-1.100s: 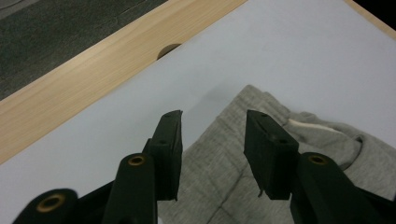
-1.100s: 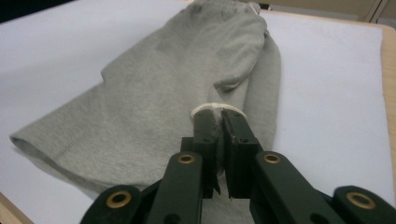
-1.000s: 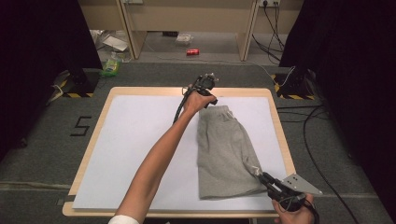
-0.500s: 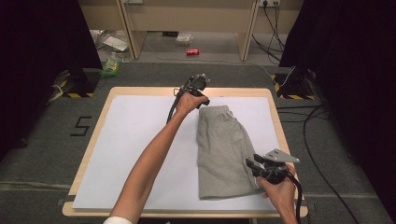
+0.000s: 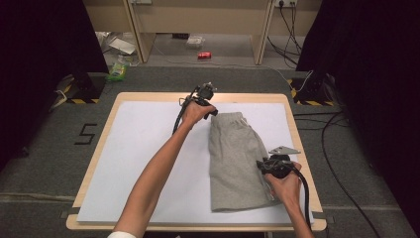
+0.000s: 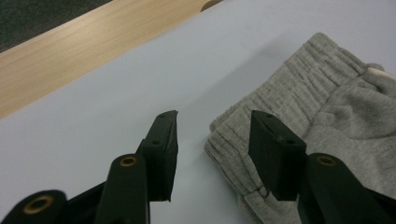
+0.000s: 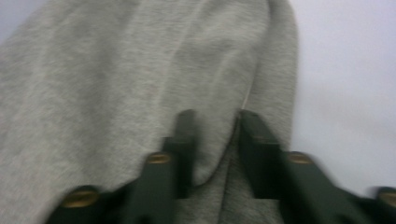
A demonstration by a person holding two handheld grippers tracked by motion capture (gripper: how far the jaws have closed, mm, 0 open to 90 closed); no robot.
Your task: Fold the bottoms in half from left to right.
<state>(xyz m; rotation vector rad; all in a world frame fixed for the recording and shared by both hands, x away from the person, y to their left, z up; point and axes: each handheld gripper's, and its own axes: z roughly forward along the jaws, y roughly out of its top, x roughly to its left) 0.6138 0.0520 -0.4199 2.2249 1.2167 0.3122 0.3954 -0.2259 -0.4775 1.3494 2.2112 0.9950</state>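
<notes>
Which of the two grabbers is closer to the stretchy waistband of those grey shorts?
Left. The left gripper straddles the waistband corner at the far end of the grey shorts. The right gripper sits at the leg's right edge, near the hem.

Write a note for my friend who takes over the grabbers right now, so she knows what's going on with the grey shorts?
Left gripper: jaws apart, straddling the corner of the waistband of the grey shorts, one jaw over the cloth, one over the white sheet; not gripping yet.
Right gripper: at the shorts' right edge, jaws have just been closing on a raised fold of cloth; the blur hides whether they pinch it.
Shorts: folded lengthwise, lying on the right half of the sheet, waistband at the far end.
Done: shorts lie folded in half.
Left, probably: grip both spots, then fold again.
</notes>
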